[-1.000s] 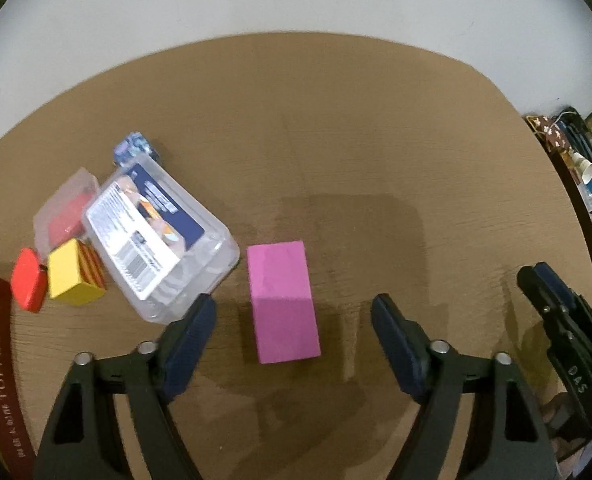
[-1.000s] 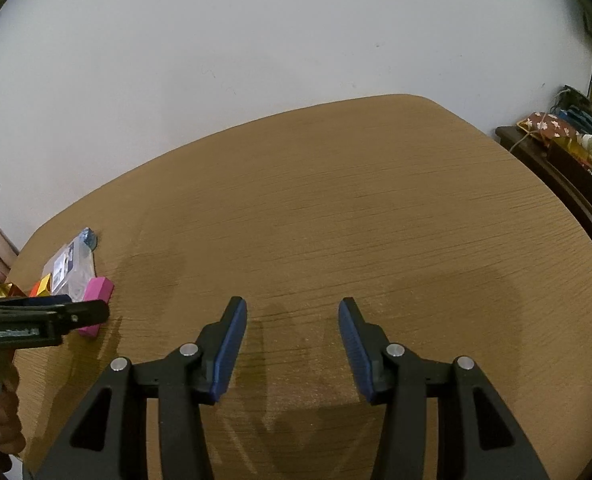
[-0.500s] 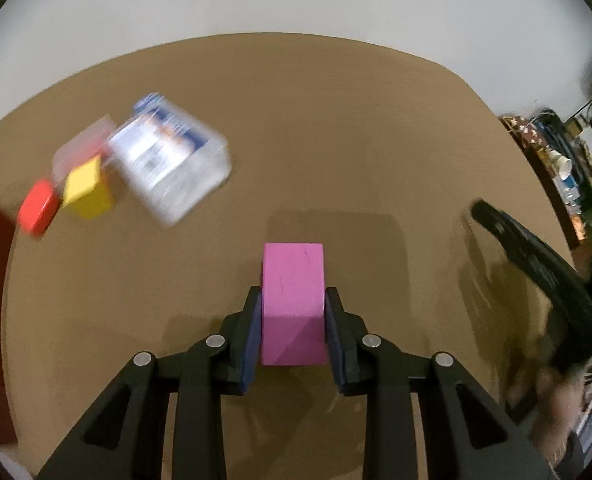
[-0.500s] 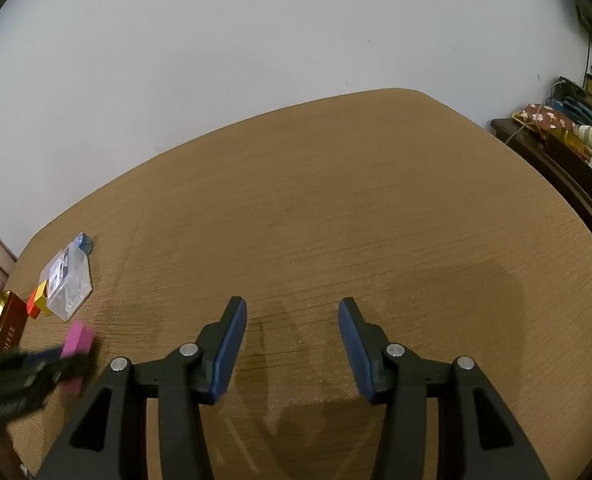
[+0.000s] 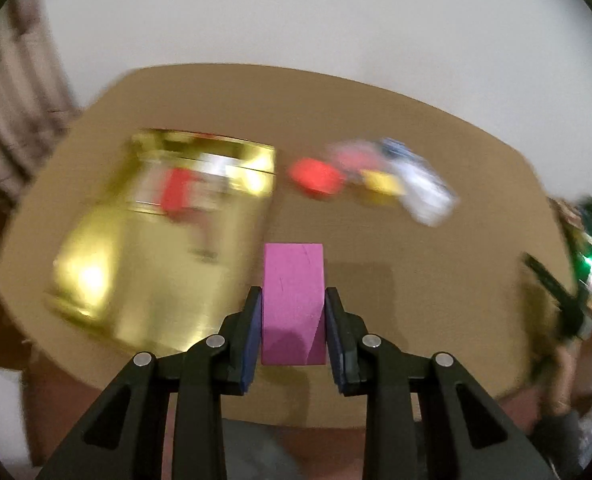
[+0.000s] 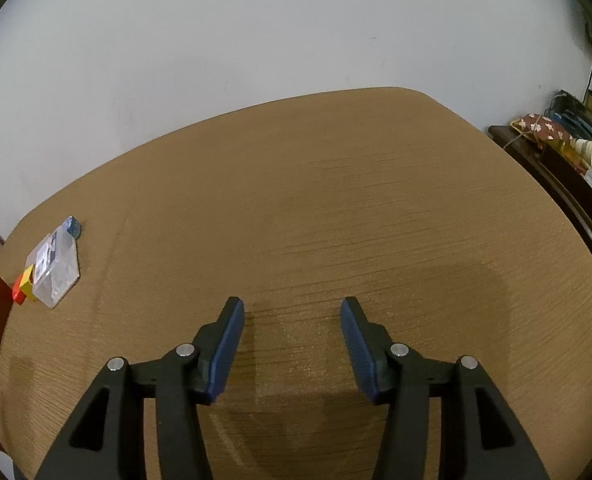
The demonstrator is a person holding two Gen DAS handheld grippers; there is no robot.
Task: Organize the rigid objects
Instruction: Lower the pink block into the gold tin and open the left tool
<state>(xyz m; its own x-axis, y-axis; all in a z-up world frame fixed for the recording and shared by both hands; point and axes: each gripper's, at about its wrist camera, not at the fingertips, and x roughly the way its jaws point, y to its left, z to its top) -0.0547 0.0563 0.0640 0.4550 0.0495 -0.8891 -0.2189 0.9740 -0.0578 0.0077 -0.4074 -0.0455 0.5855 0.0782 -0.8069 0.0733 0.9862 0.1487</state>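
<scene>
The left gripper [image 5: 294, 312] clamps a pink block [image 5: 293, 300] between its fingers, lifted above the tabletop [image 5: 335, 120] near a blurred gold tin [image 5: 156, 240], likely its destination. The right gripper [image 6: 292, 344] idles, fingers wide, holding nothing.

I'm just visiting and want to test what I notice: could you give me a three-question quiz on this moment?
1. True or false: the left gripper is shut on the pink block.
2. The right gripper is: A) open with nothing between its fingers, B) holding a cup, C) closed.
3. Fill in: the clear plastic box lies on the ___ table.

Key: 1 true; 2 A; 3 wooden.
</scene>
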